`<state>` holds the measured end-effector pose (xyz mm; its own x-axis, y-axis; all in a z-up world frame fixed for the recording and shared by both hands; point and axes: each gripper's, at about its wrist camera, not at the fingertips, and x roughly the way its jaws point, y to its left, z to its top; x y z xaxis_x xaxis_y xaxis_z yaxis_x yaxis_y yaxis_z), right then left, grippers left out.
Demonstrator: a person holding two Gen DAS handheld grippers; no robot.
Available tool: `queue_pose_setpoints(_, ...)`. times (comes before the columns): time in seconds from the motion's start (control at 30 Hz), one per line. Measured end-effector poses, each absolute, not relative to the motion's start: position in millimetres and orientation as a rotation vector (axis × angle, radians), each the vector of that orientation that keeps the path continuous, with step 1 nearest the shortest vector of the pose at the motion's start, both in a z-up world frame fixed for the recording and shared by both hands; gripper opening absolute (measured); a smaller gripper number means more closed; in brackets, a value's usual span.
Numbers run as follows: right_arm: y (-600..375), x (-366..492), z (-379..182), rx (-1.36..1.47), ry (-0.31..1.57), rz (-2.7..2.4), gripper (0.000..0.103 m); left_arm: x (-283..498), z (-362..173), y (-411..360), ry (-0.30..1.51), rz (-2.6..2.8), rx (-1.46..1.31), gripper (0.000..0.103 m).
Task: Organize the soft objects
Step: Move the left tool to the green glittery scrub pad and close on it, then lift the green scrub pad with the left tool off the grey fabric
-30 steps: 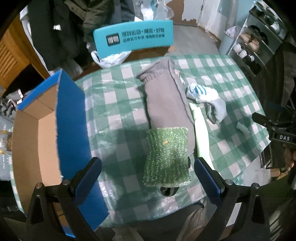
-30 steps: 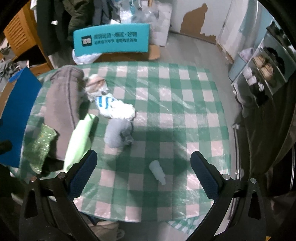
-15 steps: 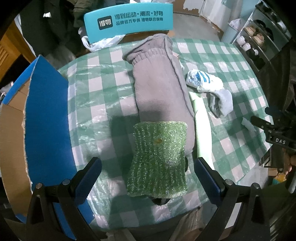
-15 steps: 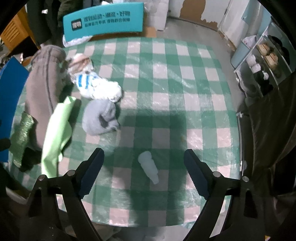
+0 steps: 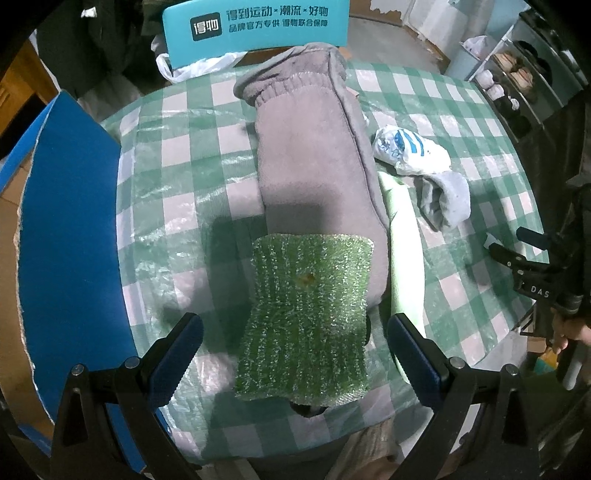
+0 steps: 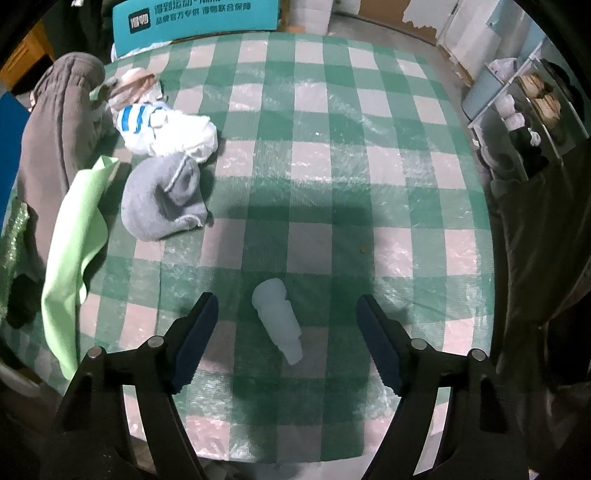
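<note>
A glittery green cloth (image 5: 308,317) lies over the near end of a long grey garment (image 5: 314,162) on the green checked table (image 5: 184,177). My left gripper (image 5: 293,341) hangs open straight above that cloth, one finger on each side, not touching. A pale green sheet (image 5: 404,258), a grey sock (image 6: 162,199) and a white sock with blue stripes (image 6: 166,129) lie to the right. My right gripper (image 6: 286,334) hovers over a small pale ribbed piece (image 6: 277,317); its jaws are closing and stand clear of the piece between them.
A blue-faced cardboard box (image 5: 70,236) stands open at the table's left edge. A teal chair back (image 5: 255,26) with white print is behind the table. Shelves with shoes (image 6: 532,110) stand at the far right. The right half of the cloth (image 6: 332,147) is bare.
Both grippers have sunk toward the table, so the green cloth and the pale piece look larger. The right gripper's fingers have drawn closer together around the pale piece.
</note>
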<state>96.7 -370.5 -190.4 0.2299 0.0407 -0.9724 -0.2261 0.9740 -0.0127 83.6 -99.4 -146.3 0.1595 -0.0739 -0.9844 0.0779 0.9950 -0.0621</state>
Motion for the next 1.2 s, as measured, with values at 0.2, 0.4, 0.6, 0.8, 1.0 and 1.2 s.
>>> queue_pose_setpoints(0.2, -373, 96, -199, -0.191, 1.343, 0.172, 0.062, 85, -150, -99, 1.417, -0.115, -0.005, 0.101)
queue_pose_setpoints(0.4, -367, 93, -205, -0.216, 1.359, 0.185, 0.050, 85, -151, -99, 1.419, -0.115, -0.010, 0.101)
queue_pose_setpoints(0.6, -366, 94, -206, -0.206, 1.360, 0.212, 0.030, 85, -150, -99, 1.421, -0.115, -0.018, 0.101)
queue_pose_setpoints(0.8, -362, 91, -205, -0.216, 1.367, 0.224, 0.018, 84, -149, -97, 1.423, -0.115, -0.027, 0.101)
queue_pose_setpoints(1.0, -365, 91, -197, -0.172, 1.357, 0.221, 0.016, 84, -148, -96, 1.420, -0.118, -0.029, 0.101)
queue_pose_setpoints(1.2, -361, 91, -182, -0.127, 1.324, 0.256, 0.016, 82, -149, -97, 1.423, -0.121, -0.026, 0.101)
